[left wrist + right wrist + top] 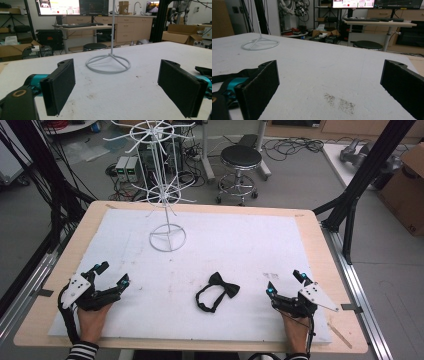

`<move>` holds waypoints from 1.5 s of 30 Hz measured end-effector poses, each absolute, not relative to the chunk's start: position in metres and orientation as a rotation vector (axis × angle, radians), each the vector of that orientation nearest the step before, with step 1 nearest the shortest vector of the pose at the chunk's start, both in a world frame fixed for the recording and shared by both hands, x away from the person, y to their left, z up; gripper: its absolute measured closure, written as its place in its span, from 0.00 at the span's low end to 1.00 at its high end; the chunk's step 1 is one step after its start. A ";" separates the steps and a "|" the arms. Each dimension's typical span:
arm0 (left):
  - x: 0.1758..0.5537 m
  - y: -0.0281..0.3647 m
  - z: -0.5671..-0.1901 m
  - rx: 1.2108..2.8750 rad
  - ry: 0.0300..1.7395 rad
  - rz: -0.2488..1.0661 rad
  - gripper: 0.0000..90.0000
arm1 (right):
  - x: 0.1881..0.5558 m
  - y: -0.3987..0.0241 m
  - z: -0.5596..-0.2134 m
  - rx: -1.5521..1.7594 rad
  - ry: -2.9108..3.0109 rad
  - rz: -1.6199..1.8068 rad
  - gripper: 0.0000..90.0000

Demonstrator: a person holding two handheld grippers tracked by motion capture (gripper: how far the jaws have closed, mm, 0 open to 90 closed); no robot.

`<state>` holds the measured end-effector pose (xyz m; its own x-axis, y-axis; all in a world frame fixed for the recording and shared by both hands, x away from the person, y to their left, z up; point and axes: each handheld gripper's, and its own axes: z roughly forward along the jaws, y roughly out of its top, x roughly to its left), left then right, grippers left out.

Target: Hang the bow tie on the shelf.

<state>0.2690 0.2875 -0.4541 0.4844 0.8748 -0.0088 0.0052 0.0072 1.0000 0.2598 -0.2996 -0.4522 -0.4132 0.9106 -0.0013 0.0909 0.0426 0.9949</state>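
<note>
A mat covers most of the counter. On the mat, the wire rack stands in the upper left of the high view. The bow tie lies at lower centre, between the left hand-held gripper at lower left and the right hand-held gripper at lower right. A stool stands on the floor behind the counter.

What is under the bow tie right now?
The bow tie lies flat on the white table cover, strap looped beside it. The cover directly beneath it is hidden; nothing else shows under it.
</note>
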 end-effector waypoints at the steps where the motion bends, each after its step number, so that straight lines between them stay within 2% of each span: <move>1: 0.269 0.287 -0.454 1.404 0.835 0.823 0.16 | 0.259 -0.299 -0.452 1.031 1.609 1.448 0.01; 29: 0.268 0.289 -0.454 1.388 0.836 0.821 0.17 | 0.265 -0.295 -0.446 1.022 1.695 1.380 0.01; 36: 0.268 0.289 -0.454 1.387 0.836 0.821 0.16 | 0.268 -0.290 -0.425 1.013 1.734 1.410 0.01; 45: 0.268 0.289 -0.454 1.386 0.836 0.820 0.16 | 0.274 -0.264 -0.392 0.906 1.884 1.392 0.01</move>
<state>0.2683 0.2891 -0.4545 0.4832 0.8753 -0.0184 -0.0016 0.0220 0.9998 0.2745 -0.2635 -0.3917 -0.5731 0.8155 -0.0805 0.1627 0.2095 0.9642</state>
